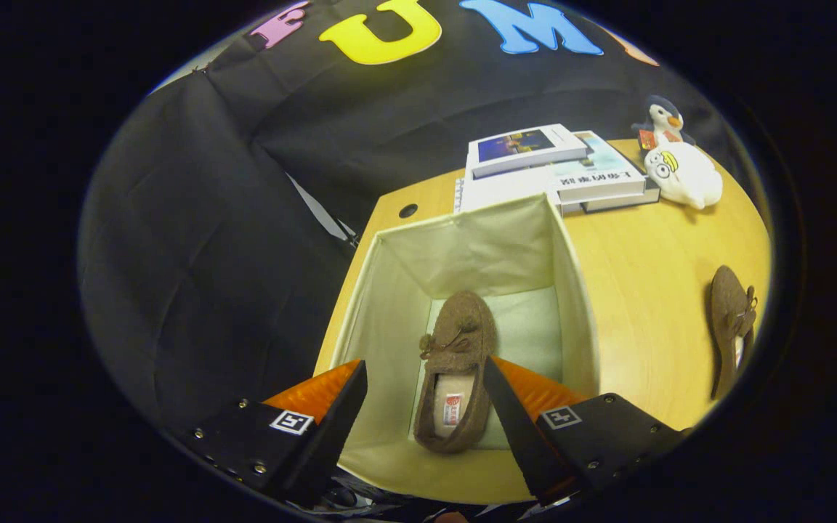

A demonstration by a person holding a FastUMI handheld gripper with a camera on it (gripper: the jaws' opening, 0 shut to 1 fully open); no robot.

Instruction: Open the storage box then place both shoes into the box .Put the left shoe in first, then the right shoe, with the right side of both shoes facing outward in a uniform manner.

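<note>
With one brown slipper (455, 367) already lying in the open fabric storage box (578, 305), our tool (424, 407) hangs wide and empty above it. The second slipper (729, 319), right on the worktop (651, 269), looks soft and light; we'd pinch its heel collar.

Staged recording booth dressed as a home desk corner: black cloth wall (193, 240) hung behind a light wooden desktop (651, 290) with a round cable hole (408, 211). Household props on it: stacked glossy books (556, 171), two small plush toys (676, 163), cream fabric storage box (462, 247)
</note>
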